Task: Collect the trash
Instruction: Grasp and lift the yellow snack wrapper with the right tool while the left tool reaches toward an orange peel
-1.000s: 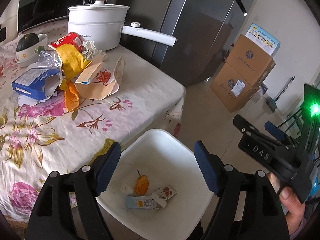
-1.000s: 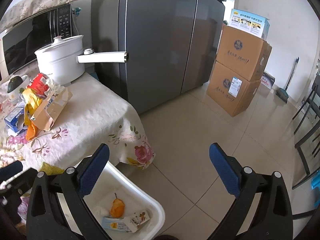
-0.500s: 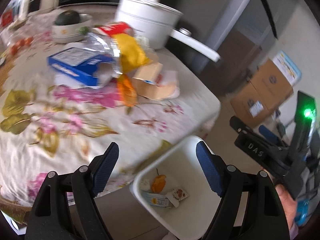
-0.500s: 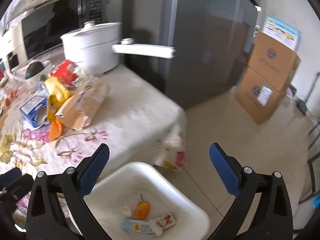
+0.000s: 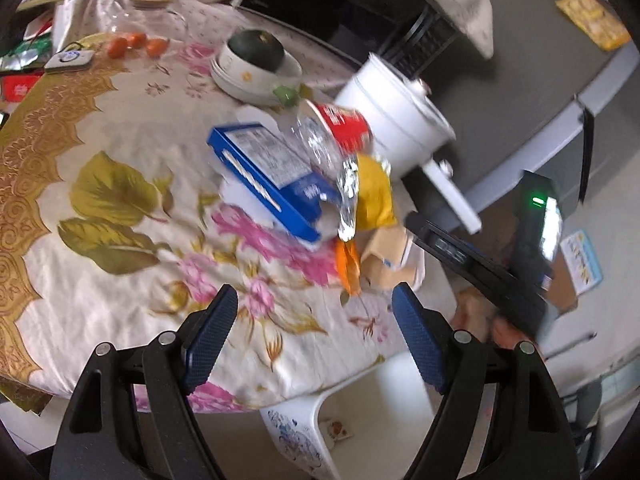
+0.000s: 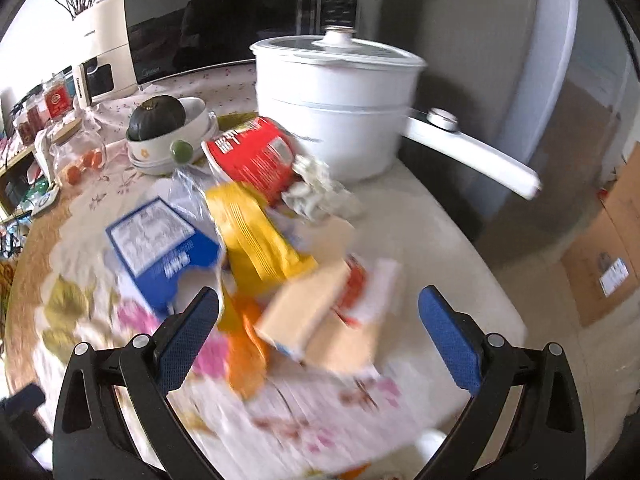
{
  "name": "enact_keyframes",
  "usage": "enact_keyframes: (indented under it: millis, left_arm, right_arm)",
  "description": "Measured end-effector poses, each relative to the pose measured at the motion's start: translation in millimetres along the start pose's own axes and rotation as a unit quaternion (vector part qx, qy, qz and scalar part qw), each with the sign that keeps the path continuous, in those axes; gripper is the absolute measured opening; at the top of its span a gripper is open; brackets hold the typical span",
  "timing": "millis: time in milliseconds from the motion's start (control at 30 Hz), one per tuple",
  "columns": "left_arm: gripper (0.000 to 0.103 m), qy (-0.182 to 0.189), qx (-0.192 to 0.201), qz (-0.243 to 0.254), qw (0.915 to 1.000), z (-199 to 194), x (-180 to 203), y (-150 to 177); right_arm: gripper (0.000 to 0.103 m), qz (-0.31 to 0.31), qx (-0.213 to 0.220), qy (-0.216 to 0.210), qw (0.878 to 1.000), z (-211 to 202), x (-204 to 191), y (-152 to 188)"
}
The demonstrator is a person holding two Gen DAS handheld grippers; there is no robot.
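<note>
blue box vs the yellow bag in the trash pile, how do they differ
The blue box is a flat, rigid carton with a white printed panel on top and a torn edge; the yellow bag is a soft, creased wrapper with no such panel. The box lies flat on the floral tablecloth, while the bag drapes over other trash in the pile. Both sit on the table, held by neither gripper.

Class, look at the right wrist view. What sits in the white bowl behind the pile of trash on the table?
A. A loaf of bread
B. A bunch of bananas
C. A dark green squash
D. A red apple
C: a dark green squash with a short stem rests in the white bowl, behind the red wrapper.
</note>
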State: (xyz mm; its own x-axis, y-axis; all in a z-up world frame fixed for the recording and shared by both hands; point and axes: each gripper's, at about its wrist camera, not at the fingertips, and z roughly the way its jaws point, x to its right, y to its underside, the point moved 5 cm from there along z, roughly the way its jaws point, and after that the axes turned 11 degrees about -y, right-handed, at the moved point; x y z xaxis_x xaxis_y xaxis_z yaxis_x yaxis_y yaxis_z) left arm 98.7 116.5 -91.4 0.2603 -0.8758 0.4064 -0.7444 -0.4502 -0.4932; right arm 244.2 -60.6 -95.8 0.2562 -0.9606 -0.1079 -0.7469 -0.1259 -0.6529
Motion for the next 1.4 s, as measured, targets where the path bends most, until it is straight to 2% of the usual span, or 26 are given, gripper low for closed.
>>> enact_keyframes:
  millis: [233,433,533,600,700,733,900,1000,1200,1400]
  left_arm:
    - [0.078,0.02,-0.007,-0.033,0.9992,-4,-13,-13]
    - [0.078,0.019,-0.01,-0.028,0.9994,-1,-14,-15]
    - [0.078,0.017,-0.012,-0.031,0.9993,0,-17,-16]
    - [0.078,0.015,-0.011,-0.033,0.9993,0,-18,-17]
    - [0.078,0.018,-0.005,-0.036,0.9992,-3,-18,-19]
    - [0.078,0.018,-0.001,-0.036,0.9992,-4,-18,-20]
    - [0.078,0.017,0.002,-0.037,0.9992,-2,-16,-20]
    - [0.078,0.019,-0.002,-0.039,0.9991,2,-13,-19]
    - [0.078,0.022,-0.003,-0.028,0.9993,14,6,-19]
    - [0.077,0.018,-0.027,-0.021,0.9992,44,29,-16]
  right_arm:
    - [0.096,-0.014,-0.029,-0.003,0.999,49,-17,-20]
    - [0.096,-0.037,-0.037,-0.002,0.999,75,-29,-27]
    - [0.078,-0.037,-0.052,-0.013,0.998,83,-29,-27]
    - [0.057,-0.033,-0.06,-0.02,0.997,86,-29,-26]
    - [0.045,-0.029,-0.059,-0.025,0.998,84,-29,-24]
    - [0.044,-0.029,-0.055,-0.028,0.998,81,-30,-24]
    - [0.026,-0.035,-0.034,-0.042,0.998,63,-35,-25]
    - [0.024,-0.043,-0.014,-0.045,0.998,48,-37,-25]
    - [0.022,-0.031,0.05,-0.064,0.996,-7,-27,-25]
    - [0.022,0.011,0.119,-0.064,0.991,-72,12,-3]
